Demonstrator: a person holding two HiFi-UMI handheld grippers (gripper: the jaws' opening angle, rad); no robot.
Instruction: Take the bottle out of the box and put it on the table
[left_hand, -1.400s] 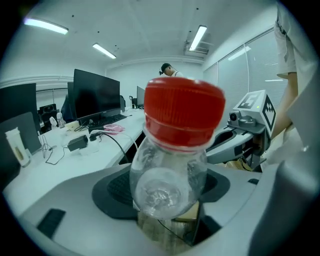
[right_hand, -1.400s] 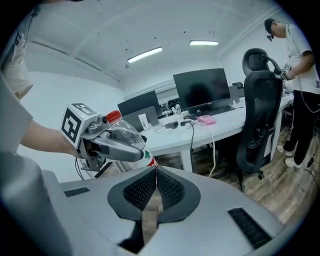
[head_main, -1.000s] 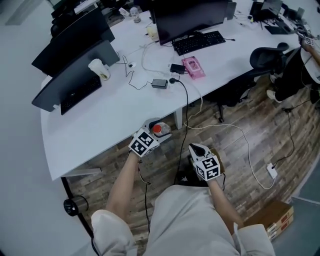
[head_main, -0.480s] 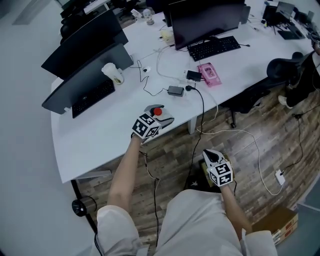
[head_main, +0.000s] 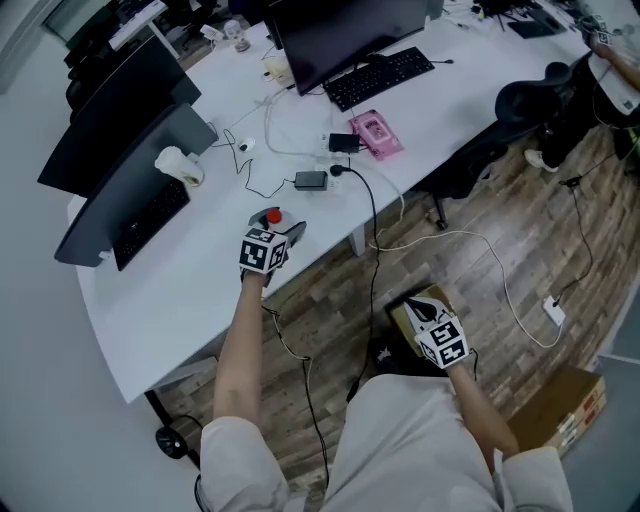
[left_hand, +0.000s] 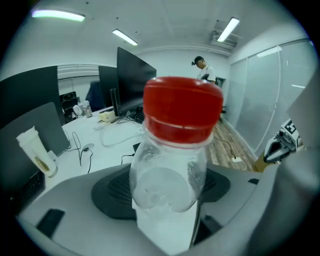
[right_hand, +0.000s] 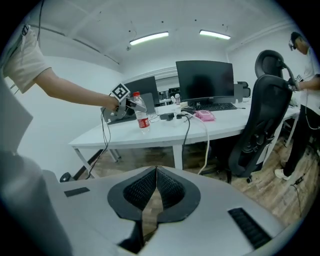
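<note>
Holding 1 bottle (left_hand: 169, 170), L gripper (head_main: 281, 231)

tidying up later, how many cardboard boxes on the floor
2: one box at the right gripper, another box at the head view's lower right. More could hide under the table.

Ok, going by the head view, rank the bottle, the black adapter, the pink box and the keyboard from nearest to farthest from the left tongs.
1. bottle: held in the left tongs, over the table near its front edge.
2. adapter: just beyond, to the right.
3. pink box: farther right, mid-table.
4. keyboard: farthest, toward the back.
</note>
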